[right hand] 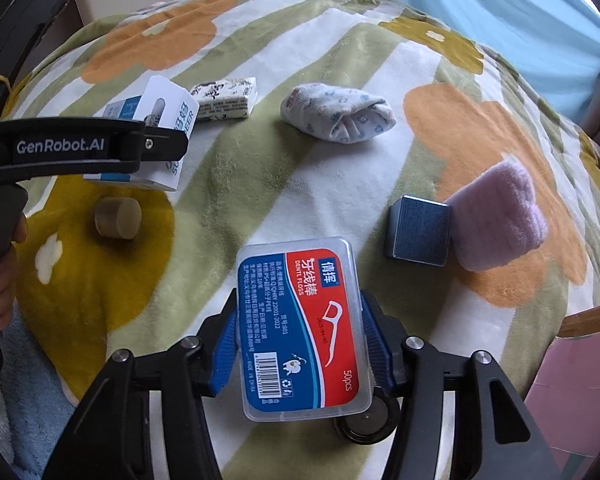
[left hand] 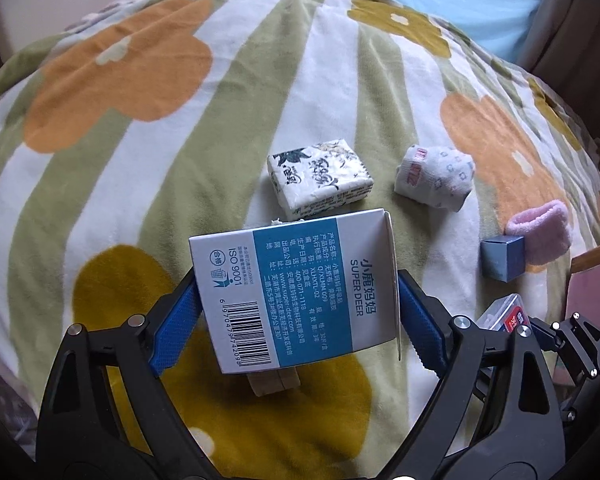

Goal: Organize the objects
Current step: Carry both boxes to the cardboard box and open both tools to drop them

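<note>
Left wrist view, near field: the left gripper [left hand: 300, 320] clamps a white-and-blue carton [left hand: 296, 292] between its blue finger pads [left hand: 176, 324], barcode face up, held above the striped floral blanket [left hand: 140, 160]. A tan cylinder [left hand: 274, 384] lies on the blanket just under the carton, at 6 o'clock of it.

Right wrist view, near field: the right gripper [right hand: 300, 344] grips a clear dental-floss box [right hand: 302, 332] by its long sides, red-and-blue label up. A dark round object [right hand: 366, 420] lies beneath the box's near right corner; what it is cannot be told.

Middle field: a small blue cube [right hand: 418, 230] sits at 1 o'clock of the floss box, touching a pink fleecy roll [right hand: 500, 216] at its 3 o'clock side. The tan cylinder [right hand: 118, 218] rests on a mustard flower at 10 o'clock, with the carton [right hand: 156, 132] in the left gripper [right hand: 156, 144] above and beyond it. A hand [right hand: 0, 276] shows at the left edge.

Far field: a rolled patterned sock [right hand: 338, 114] lies at 12 o'clock. A paper-wrapped tissue pack [right hand: 224, 98] lies at 11 o'clock, well apart from the sock. In the left view the pack [left hand: 320, 178] sits just beyond the carton at 12 o'clock and the sock [left hand: 434, 178] at 1 o'clock.
</note>
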The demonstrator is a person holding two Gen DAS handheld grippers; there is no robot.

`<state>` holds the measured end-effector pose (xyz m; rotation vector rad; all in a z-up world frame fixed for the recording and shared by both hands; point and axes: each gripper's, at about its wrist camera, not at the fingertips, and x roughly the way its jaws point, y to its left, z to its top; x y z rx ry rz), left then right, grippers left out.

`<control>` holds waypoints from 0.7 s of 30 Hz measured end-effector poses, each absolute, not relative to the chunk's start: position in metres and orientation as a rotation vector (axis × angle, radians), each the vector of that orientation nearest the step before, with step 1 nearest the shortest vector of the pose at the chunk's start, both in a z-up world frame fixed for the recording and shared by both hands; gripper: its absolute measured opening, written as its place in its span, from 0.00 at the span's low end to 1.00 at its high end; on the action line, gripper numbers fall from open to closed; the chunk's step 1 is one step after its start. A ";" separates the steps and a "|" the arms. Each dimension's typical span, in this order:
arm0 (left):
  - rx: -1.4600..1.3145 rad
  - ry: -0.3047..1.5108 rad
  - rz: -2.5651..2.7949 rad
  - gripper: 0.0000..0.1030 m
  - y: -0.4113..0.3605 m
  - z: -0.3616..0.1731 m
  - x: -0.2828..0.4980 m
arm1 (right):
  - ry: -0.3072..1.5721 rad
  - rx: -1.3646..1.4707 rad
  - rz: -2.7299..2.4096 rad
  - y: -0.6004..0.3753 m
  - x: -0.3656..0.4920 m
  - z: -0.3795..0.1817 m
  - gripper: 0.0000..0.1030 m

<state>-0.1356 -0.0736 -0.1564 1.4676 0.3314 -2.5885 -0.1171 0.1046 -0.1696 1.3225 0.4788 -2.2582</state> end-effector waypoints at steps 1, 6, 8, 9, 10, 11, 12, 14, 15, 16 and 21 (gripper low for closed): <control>1.455 0.327 -2.601 0.87 -0.072 -0.150 -0.134 | 0.466 1.315 -2.267 0.106 -0.116 -0.163 0.50; 1.389 0.265 -2.682 0.87 -0.059 -0.109 -0.125 | 0.421 1.269 -2.329 0.118 -0.122 -0.126 0.50; 1.360 0.225 -2.724 0.87 -0.048 -0.089 -0.123 | 0.398 1.240 -2.365 0.130 -0.121 -0.107 0.50; 1.349 0.207 -2.745 0.87 -0.042 -0.080 -0.122 | 0.384 1.229 -2.380 0.135 -0.124 -0.098 0.50; 1.335 0.190 -2.771 0.87 -0.035 -0.069 -0.122 | 0.360 1.216 -2.401 0.143 -0.123 -0.087 0.50; 1.322 0.176 -2.794 0.87 -0.028 -0.059 -0.121 | 0.339 1.205 -2.420 0.150 -0.120 -0.078 0.50; 1.312 0.161 -2.819 0.87 -0.020 -0.050 -0.121 | 0.314 1.193 -2.446 0.161 -0.119 -0.066 0.50; 1.302 0.130 -2.876 0.87 -0.001 -0.034 -0.122 | 0.288 1.176 -2.496 0.181 -0.121 -0.046 0.50; 1.298 0.112 -2.902 0.87 0.010 -0.026 -0.123 | 0.278 1.170 -2.522 0.192 -0.121 -0.037 0.50; 1.297 0.097 -2.928 0.87 0.021 -0.020 -0.124 | 0.262 1.164 -2.547 0.204 -0.124 -0.029 0.50; 1.302 0.054 -3.057 0.87 0.087 0.001 -0.133 | 0.157 1.186 -2.643 0.274 -0.126 0.002 0.50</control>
